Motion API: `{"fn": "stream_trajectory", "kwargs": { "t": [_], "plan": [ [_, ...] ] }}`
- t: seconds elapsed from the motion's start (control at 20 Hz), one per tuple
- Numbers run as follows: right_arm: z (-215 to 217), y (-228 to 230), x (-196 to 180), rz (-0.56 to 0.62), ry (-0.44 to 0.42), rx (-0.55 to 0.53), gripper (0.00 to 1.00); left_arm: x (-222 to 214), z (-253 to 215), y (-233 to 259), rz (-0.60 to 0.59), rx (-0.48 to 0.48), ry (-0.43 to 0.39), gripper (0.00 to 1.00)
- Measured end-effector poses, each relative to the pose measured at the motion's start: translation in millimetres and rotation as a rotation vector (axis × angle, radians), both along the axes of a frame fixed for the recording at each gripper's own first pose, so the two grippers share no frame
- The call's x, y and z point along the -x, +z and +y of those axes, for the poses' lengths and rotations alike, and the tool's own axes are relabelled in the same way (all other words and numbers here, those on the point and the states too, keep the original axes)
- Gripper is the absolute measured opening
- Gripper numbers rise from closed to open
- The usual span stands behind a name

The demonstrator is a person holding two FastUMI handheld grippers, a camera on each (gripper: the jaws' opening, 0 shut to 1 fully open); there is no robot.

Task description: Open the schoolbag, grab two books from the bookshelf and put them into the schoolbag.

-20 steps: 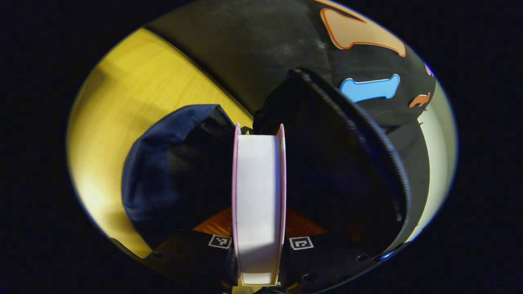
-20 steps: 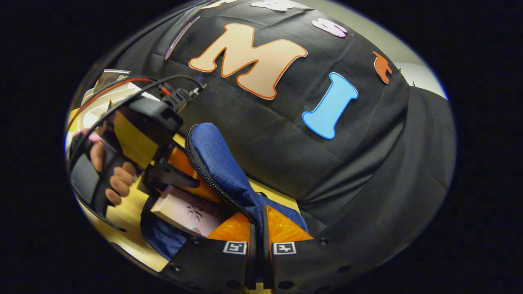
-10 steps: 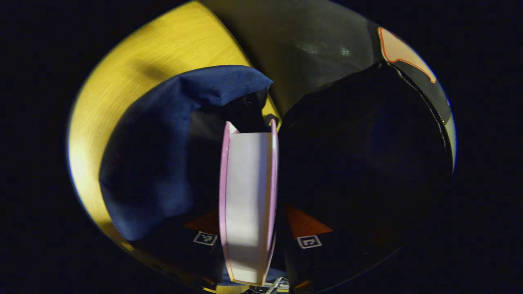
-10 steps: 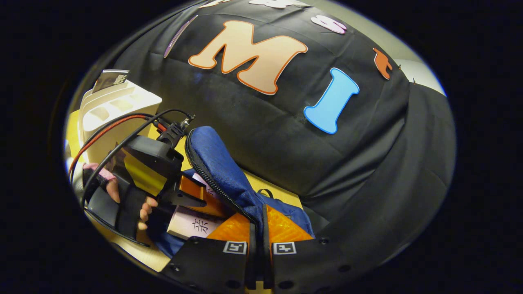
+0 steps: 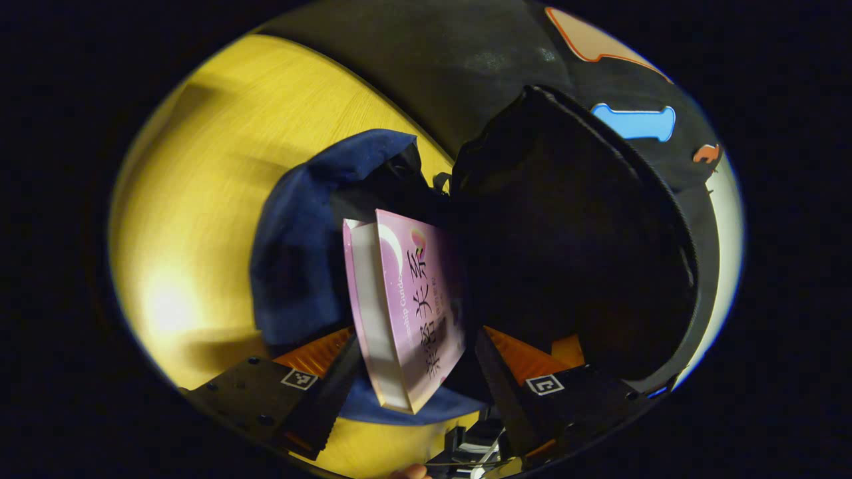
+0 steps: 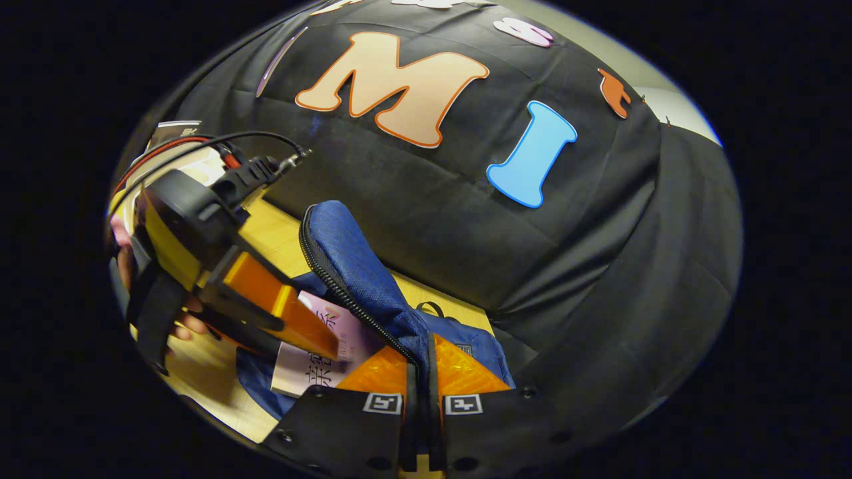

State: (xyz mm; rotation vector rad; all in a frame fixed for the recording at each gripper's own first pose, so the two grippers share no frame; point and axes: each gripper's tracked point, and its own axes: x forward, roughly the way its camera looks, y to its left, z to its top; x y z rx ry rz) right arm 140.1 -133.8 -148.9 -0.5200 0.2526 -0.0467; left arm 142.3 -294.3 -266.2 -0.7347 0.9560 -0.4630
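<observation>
The blue schoolbag [image 5: 299, 266] lies open on the yellow table, its flap [image 5: 572, 253] raised at the right. A pink-covered book [image 5: 413, 306] leans inside the opening with its cover turned toward me. My left gripper [image 5: 418, 336] is open, a finger on each side of the book and neither pressing it. In the right gripper view, my right gripper [image 6: 421, 356] is shut on the flap's zipper edge [image 6: 353, 266] and holds it up. The left gripper [image 6: 293, 329], held by a hand [image 6: 180, 322], sits over the book [image 6: 313, 362] there.
The yellow wooden table [image 5: 213, 199] stretches left of the bag. Behind the left gripper, at the far left, another book [image 6: 174, 128] stands in the white bookshelf. Cables run from the left gripper's body. The black cloth wall stands close behind the bag.
My left gripper has opened and let go of the book, which has tipped over inside the bag to show its cover. The right gripper still holds the flap.
</observation>
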Motion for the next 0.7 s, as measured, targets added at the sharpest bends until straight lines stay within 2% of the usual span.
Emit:
{"fn": "stream_trajectory", "kwargs": {
  "t": [0.15, 0.2, 0.4, 0.45, 0.6, 0.7],
  "plan": [
    [-1.0, -1.8, 3.6, 0.007, 0.0, 0.007, 0.1, 23.1, 12.4, 33.1, -0.022, -0.012, 0.0, 0.96],
    [-1.1, -2.5, 4.0, 0.007, -0.001, 0.008, 0.07, 29.7, 17.0, 42.7, -0.028, -0.031, -0.006, 0.96],
    [-1.1, -3.3, 6.1, 0.008, 0.0, 0.019, 0.12, 52.1, 39.4, 91.9, -0.097, -0.084, -0.014, 0.96],
    [-1.0, -4.1, 6.8, 0.009, 0.002, 0.022, 0.1, 55.2, 47.7, 108.6, -0.12, -0.09, -0.013, 0.96],
    [-3.2, -4.7, 8.5, 0.011, 0.002, 0.032, 0.07, 56.6, 84.9, 159.0, -0.202, -0.137, 0.024, 0.96],
    [-4.5, -6.2, 9.9, 0.011, 0.0, 0.039, 0.1, 56.7, 118.9, 190.0, -0.246, -0.175, 0.066, 0.96]
  ]
}}
